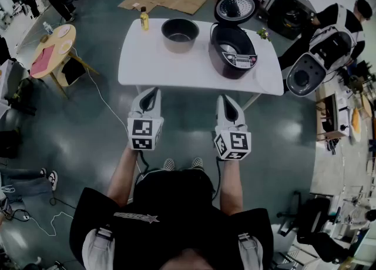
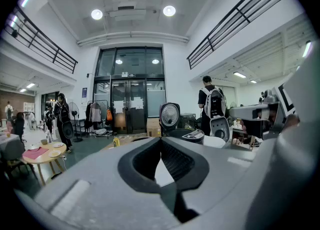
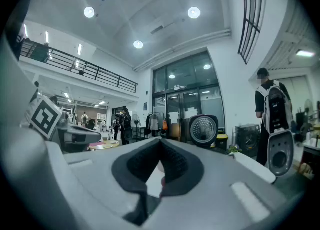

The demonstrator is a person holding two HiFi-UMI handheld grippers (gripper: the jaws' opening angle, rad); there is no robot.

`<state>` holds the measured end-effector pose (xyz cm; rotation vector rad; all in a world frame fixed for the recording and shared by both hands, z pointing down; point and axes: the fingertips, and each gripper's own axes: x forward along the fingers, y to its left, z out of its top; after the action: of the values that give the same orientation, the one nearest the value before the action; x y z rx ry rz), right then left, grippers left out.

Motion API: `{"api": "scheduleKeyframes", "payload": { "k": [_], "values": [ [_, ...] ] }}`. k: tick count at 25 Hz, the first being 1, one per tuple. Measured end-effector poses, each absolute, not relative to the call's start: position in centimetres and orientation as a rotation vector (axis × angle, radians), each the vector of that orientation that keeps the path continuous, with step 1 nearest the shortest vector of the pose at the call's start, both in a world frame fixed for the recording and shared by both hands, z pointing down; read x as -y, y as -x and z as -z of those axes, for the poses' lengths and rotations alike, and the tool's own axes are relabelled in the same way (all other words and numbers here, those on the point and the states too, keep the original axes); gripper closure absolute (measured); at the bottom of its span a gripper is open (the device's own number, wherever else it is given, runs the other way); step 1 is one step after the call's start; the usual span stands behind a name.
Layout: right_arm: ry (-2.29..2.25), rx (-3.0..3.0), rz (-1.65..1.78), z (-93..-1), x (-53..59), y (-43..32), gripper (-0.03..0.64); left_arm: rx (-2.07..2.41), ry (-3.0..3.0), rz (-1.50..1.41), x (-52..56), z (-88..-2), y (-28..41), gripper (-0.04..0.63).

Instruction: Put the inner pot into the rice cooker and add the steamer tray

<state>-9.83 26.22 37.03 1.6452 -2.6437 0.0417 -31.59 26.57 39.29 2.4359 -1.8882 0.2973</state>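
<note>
table (image 1: pixel 147 66) white | inner pot (image 1: pixel 180 33) dark grey | rice cooker (image 1: pixel 232 52) dark purple | bottle (image 1: pixel 144 20) yellow | left gripper (image 1: pixel 153 91) cube black-white squares

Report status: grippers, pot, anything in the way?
Shut and empty: left gripper, right gripper, short of table. On table: pot, left of open cooker. Clear of pot: bottle.

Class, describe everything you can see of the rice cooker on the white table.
The rice cooker is dark purple and glossy, with a pale control panel in front. Its hinged lid stands open behind, showing a round inner plate. The cavity looks empty. It stands on the table's right half.
</note>
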Motion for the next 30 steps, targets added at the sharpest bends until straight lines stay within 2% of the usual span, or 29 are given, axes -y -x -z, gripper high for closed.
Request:
{"api": "scheduleKeyframes", "payload": {
  "k": [19,30],
  "values": [
    [-1.677,2.56,-0.04,-37.9,-25.0,10.8,0.614,1.862,-2.459,-0.289,-25.8,-39.2,32.9,0.584],
    [-1.609,2.588,-0.076,-39.1,-18.3,10.4,0.614,1.897,-2.398,-0.315,-20.2,-40.6,32.1,0.584]
  ]
}}
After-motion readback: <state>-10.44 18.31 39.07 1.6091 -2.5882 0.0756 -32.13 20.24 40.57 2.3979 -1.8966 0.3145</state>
